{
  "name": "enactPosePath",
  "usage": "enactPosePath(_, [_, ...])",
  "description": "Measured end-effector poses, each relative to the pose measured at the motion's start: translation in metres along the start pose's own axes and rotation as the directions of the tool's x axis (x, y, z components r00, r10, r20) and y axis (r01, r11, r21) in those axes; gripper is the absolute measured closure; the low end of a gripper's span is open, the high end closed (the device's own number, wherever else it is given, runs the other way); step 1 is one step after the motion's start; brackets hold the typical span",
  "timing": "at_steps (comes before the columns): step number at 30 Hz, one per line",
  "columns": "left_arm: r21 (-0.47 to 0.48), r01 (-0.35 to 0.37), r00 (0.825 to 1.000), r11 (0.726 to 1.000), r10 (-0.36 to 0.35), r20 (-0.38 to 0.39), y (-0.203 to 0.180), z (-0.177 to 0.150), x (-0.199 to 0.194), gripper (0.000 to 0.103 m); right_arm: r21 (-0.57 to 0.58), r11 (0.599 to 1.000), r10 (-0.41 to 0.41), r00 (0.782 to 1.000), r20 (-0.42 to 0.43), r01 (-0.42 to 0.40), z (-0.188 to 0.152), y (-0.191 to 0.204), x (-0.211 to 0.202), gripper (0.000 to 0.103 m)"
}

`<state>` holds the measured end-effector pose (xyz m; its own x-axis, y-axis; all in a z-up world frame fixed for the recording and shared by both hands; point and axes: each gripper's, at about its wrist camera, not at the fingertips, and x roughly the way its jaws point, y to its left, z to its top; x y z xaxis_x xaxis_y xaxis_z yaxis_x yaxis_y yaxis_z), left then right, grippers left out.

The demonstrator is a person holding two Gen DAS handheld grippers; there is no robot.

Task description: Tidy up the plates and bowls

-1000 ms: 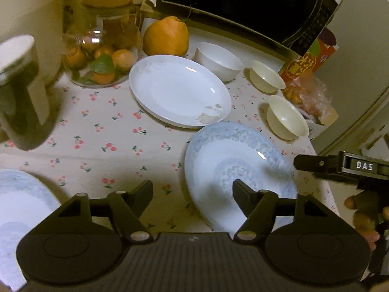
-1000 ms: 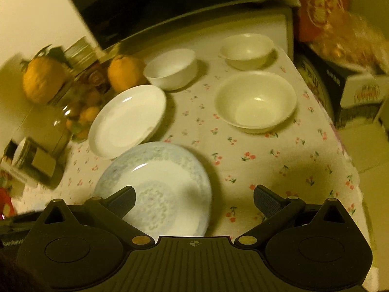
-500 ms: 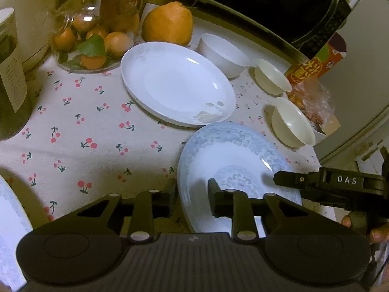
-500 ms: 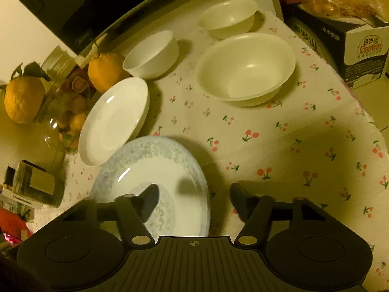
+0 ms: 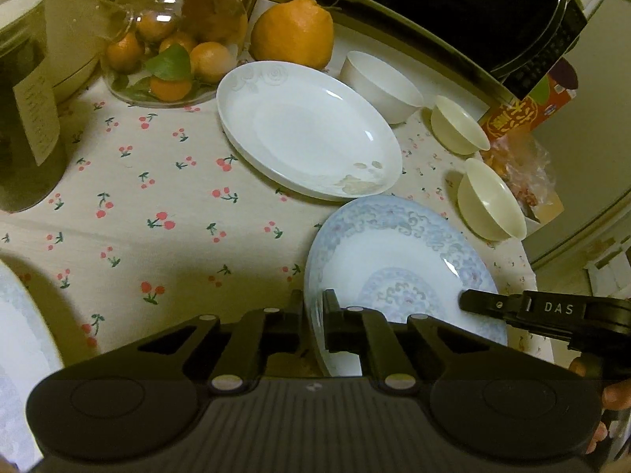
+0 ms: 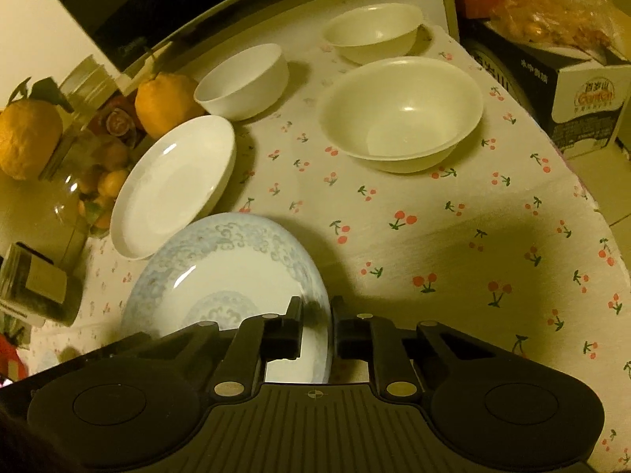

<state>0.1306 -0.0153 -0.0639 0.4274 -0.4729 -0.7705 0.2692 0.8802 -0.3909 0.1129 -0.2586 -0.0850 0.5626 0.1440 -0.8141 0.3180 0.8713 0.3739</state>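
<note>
Left gripper (image 5: 313,321): jaws just closed, clamped on the near-left rim of the round blue-patterned porcelain plate (image 5: 398,272). Right gripper (image 6: 317,329): jaws just closed, clamped on the opposite, near-right rim of the same plate (image 6: 228,264). Both grips on the edge nearest the person; plate body extends away from the fingers, toward the oval white porcelain plate (image 5: 307,134). Blue plate's far rim just beside the white plate's near edge, possibly touching. White plate's long axis diagonal, from the glass fruit bowl (image 5: 165,67) toward the blue plate. Left gripper nearer the white plate. Three bowls beyond the blue plate: white bowl (image 6: 244,81), large cream bowl (image 6: 400,112), small cream bowl (image 6: 372,31). Likely next: joint lift, then carry toward the white plate.
</note>
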Motion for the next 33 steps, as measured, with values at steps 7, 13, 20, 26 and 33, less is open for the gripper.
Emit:
enactPosePath(7, [0.011,0.006,1.000,1.000,-0.006,0.023,0.006,-0.001,-0.018,0.095,-0.021,0.999,0.026,1.000,0.001,-0.026,-0.007,0.010,-0.010,0.089])
enactPosePath(13, [0.010,-0.008,1.000,1.000,0.008,0.013,0.014,-0.005,-0.026,0.095,-0.030,0.999,0.037,0.999,-0.033,-0.038,-0.019,0.021,-0.013,0.089])
enactPosePath(20, [0.012,-0.032,0.999,0.999,0.032,-0.023,0.021,-0.013,-0.033,0.095,-0.030,0.999,0.033,0.996,-0.084,-0.036,-0.032,0.029,-0.012,0.089])
enactPosePath(26, [0.016,-0.049,0.998,0.999,0.049,-0.036,0.024,-0.016,-0.032,0.095,-0.020,0.999,0.034,0.993,-0.113,-0.036,-0.039,0.030,-0.010,0.089])
enactPosePath(33, [0.033,-0.071,0.996,0.997,0.073,-0.044,0.023,-0.019,-0.030,0.095,-0.024,0.999,0.028,0.992,-0.121,-0.032,-0.040,0.033,-0.008,0.089])
